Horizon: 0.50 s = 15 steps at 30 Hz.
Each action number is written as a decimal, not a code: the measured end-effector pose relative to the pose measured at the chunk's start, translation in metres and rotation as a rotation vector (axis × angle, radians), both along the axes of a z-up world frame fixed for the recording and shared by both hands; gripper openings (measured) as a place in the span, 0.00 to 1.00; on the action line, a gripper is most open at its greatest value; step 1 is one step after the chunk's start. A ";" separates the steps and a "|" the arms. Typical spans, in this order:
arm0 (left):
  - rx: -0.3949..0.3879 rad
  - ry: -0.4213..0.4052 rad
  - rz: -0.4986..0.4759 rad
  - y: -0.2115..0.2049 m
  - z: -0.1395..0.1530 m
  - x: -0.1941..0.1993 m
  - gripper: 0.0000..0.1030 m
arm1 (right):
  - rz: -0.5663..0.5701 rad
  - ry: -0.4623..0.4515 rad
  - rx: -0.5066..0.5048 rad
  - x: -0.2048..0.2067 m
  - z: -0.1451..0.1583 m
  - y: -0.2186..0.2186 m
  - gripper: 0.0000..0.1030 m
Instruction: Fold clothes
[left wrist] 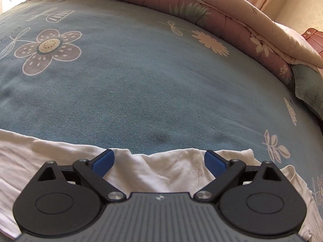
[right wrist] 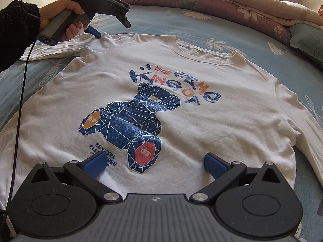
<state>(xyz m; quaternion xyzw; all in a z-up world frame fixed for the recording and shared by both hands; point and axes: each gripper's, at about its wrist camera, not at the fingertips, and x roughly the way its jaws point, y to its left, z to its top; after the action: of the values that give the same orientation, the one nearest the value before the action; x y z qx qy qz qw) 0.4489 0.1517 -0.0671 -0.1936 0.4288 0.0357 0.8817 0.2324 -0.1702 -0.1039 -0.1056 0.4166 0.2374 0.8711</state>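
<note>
Blue bedsheet with big flowers fills the left wrist view, and a pink quilt is bunched at the far side. Down low, the left gripper is spread wide over the edge of the white shirt.

From the right wrist view, the shirt lies flat on the bed, front up, with a blue bear print. The right gripper is wide too, above the shirt's bottom part. A hand holds the left gripper at the far shoulder.
</note>
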 end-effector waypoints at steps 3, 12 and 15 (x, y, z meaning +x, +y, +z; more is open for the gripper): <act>-0.035 -0.034 -0.065 -0.005 0.011 -0.011 0.93 | 0.000 -0.003 -0.002 -0.001 0.000 0.000 1.00; 0.054 0.011 -0.101 -0.014 -0.016 0.017 0.94 | 0.000 -0.005 -0.004 -0.001 -0.001 0.001 1.00; 0.062 0.025 -0.113 -0.019 -0.001 0.010 0.93 | 0.000 -0.006 -0.004 -0.001 0.000 0.001 1.00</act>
<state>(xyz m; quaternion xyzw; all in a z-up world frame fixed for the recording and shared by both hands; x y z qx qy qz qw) 0.4587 0.1325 -0.0686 -0.1413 0.4487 0.0013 0.8825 0.2317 -0.1697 -0.1044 -0.1080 0.4146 0.2363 0.8721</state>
